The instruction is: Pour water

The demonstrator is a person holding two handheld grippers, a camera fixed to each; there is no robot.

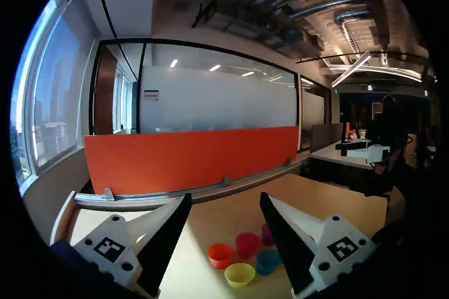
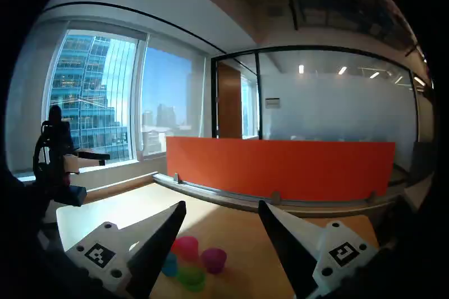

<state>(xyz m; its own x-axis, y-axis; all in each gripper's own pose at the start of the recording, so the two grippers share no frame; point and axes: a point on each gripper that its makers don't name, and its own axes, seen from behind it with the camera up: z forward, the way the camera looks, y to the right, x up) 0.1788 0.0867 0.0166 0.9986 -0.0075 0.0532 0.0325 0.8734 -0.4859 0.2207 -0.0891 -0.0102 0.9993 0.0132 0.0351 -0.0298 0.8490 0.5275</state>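
Note:
Several small coloured cups stand in a cluster on the wooden table [image 1: 236,215]. In the left gripper view I see an orange cup [image 1: 220,255], a pink cup [image 1: 247,243], a blue cup [image 1: 268,261] and a yellow cup [image 1: 239,274] low between my fingers. My left gripper [image 1: 224,195] is open above and short of them, holding nothing. In the right gripper view a pink cup [image 2: 188,247], a magenta cup [image 2: 214,258], a green cup [image 2: 192,275] and a blue cup [image 2: 169,264] sit below my right gripper [image 2: 220,203], which is also open and empty.
An orange divider panel [image 1: 191,159] on a metal rail runs along the table's far edge. Large windows [image 2: 95,102] and a glass-walled room lie beyond. A white device [image 1: 367,152] shows at the far right, and a dark device [image 2: 56,159] at the far left.

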